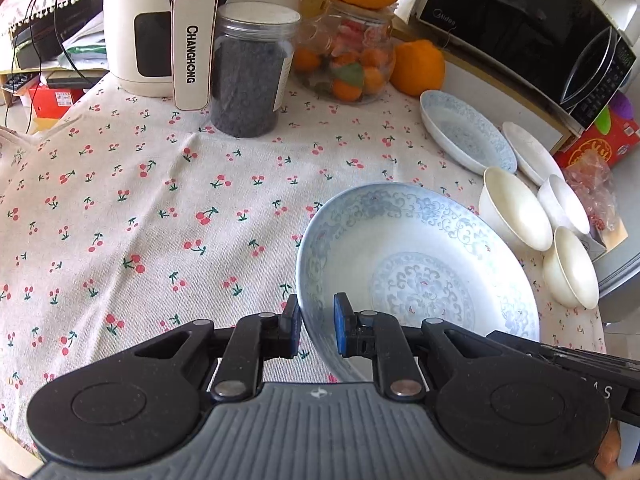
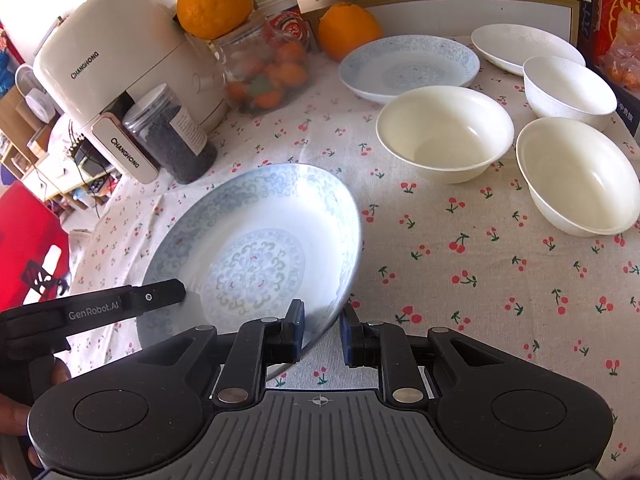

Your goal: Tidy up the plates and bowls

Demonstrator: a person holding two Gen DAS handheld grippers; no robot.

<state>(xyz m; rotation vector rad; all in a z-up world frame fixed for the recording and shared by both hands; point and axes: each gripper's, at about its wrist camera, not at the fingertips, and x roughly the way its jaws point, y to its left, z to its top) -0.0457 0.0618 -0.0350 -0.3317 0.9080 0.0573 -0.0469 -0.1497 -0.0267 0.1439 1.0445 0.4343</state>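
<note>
From the left wrist view, the patterned plate [image 1: 416, 264] is seen tilted near the table's [image 1: 160, 200] front right edge, its rim pinched between the narrow fingers of the left gripper [image 1: 316, 328]. The lift should be kept level and slow so the rim is not slipped from the pads.

From the right wrist view, the same plate's opposite rim is straddled by the right gripper [image 2: 322, 332], held low and pointing forward; whether its pads actually touch cannot be told. The second patterned plate [image 2: 408, 66], toward the far edge, is judged the stacking target.
</note>
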